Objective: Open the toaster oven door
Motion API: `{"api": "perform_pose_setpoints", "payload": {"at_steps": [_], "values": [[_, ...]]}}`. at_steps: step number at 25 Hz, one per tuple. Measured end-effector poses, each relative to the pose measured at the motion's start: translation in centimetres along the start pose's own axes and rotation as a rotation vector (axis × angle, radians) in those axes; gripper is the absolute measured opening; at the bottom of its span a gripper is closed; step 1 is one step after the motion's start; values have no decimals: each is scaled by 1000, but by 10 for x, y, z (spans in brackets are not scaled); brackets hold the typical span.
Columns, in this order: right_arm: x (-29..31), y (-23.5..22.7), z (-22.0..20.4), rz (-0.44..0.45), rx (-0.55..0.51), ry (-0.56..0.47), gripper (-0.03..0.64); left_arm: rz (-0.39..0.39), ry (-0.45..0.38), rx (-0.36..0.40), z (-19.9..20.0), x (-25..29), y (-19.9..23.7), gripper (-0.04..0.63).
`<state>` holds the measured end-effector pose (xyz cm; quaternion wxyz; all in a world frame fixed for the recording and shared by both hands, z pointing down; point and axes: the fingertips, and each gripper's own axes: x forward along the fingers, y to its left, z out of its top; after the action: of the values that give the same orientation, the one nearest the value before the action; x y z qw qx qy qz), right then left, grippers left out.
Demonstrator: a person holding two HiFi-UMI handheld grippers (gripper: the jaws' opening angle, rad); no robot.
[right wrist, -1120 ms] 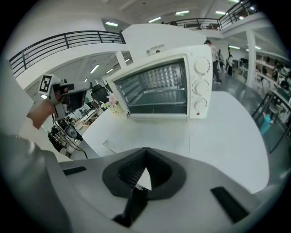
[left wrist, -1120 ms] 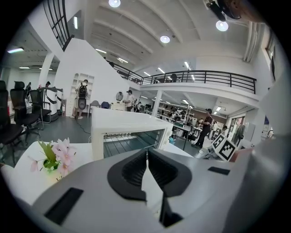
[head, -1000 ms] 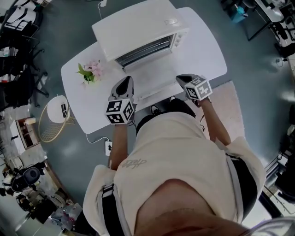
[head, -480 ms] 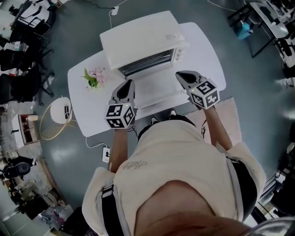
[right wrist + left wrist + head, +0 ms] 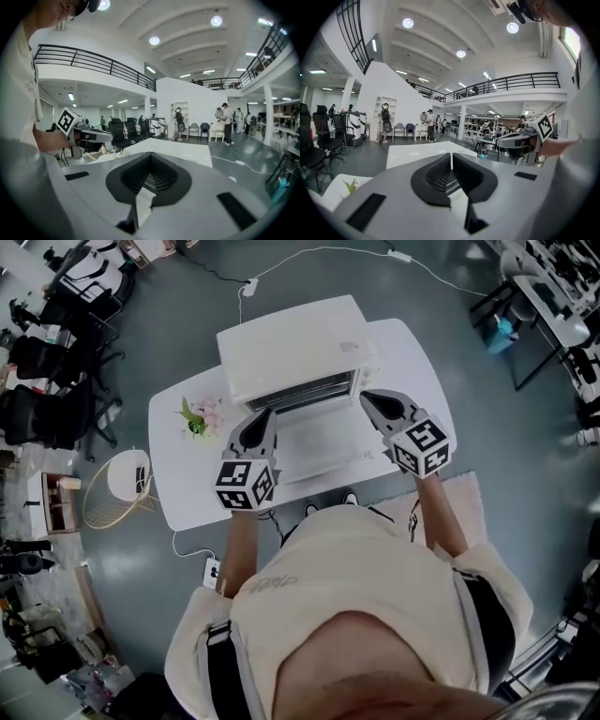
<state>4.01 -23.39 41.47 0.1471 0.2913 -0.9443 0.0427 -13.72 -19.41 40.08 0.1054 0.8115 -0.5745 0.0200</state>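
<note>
Oven (image 5: 291, 343) door (image 5: 323, 439) down flat, centre frame. Left claw (image 5: 262, 416) and right claw (image 5: 368, 398) both closed, empty, flanking it over desk (image 5: 187, 486).

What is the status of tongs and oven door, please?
Left tongs shut, empty; right tongs shut, empty. Toaster oven door down, open. Nothing blocks it; flowers stand aside.

Grey floor (image 5: 159, 343), white table (image 5: 187, 486), black chairs (image 5: 42, 413), balcony railing (image 5: 511, 82).

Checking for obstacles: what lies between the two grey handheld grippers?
In the head view, the folded-down door of the white boxy toaster oven lies between the left gripper and the right gripper.
</note>
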Motion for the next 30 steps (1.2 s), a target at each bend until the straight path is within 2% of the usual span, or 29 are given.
{"api": "perform_pose_setpoints", "payload": {"at_steps": [5, 13, 20, 27, 30], "values": [[0, 5, 26, 26, 8, -85, 6, 14, -32, 20, 15, -2, 0, 28], [-2, 7, 46, 24, -38, -133, 6, 20, -72, 48, 34, 1, -2, 28], [-14, 3, 49, -7, -20, -181, 6, 60, -108, 62, 46, -5, -1, 28], [-21, 2, 40, -33, -8, -185, 6, 54, -80, 109, 36, -6, -10, 28], [-22, 1, 35, -39, -8, -180, 6, 51, -75, 105, 32, -4, -12, 28]]}}
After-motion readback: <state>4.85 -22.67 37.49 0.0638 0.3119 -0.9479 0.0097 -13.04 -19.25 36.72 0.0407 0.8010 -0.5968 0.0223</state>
